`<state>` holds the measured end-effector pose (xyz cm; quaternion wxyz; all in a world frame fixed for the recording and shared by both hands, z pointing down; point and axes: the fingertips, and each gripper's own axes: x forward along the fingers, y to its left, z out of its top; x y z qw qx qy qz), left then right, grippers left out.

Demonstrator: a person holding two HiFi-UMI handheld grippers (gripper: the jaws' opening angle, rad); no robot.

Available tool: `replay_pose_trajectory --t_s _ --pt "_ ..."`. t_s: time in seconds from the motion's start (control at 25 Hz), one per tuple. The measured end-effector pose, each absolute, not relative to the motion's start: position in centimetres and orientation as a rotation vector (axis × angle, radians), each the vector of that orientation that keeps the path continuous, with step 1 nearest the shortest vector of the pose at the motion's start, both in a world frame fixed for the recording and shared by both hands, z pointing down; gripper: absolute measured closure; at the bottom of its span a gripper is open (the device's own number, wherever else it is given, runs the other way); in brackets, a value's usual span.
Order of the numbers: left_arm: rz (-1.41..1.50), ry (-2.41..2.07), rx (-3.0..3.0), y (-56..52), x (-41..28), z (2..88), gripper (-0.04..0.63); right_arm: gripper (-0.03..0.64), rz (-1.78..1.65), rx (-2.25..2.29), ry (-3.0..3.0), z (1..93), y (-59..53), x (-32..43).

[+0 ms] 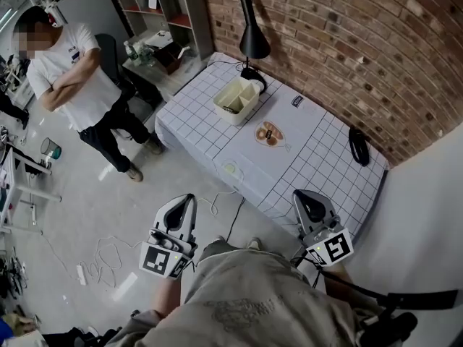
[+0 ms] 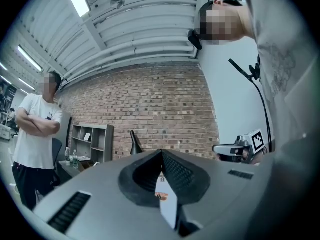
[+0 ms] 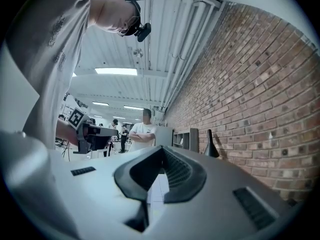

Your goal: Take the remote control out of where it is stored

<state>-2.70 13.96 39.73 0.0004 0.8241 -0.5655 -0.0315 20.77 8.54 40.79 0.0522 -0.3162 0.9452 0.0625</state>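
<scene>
1. Head view: left gripper (image 1: 189, 197) and right gripper (image 1: 298, 194) hung short of the white gridded table (image 1: 318, 157), jaws pressed together, empty.
2. Approach step; remote control presumably inside cream rectangular plastic box (image 1: 233, 118).
3. Next: reach box, spread jaws.

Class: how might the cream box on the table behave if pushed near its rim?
The cream box looks thin-walled and open-topped, so it is probably light and stiff. Standing on the checked cloth, it would likely slide; a high push might tip it.
</scene>
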Motion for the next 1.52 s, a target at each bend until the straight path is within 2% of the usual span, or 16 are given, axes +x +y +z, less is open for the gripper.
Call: replay_pose_trajectory --t_s 0.28,0.72,1.52 --pt "-0.078 -1.8 2.582 12.9 -0.5 39.9 0.591 0.604 0.206 -0.96 2.875 41.6 7.0 23.7" --pt "-0.044 -1.753 2.603 10.6 1.6 41.9 0.591 0.603 0.209 -0.9 2.891 42.6 5.5 23.1" --pt "-0.086 -1.683 2.622 -0.6 -5.9 42.3 0.591 0.603 0.176 -0.958 2.916 43.1 -3.7 15.6"
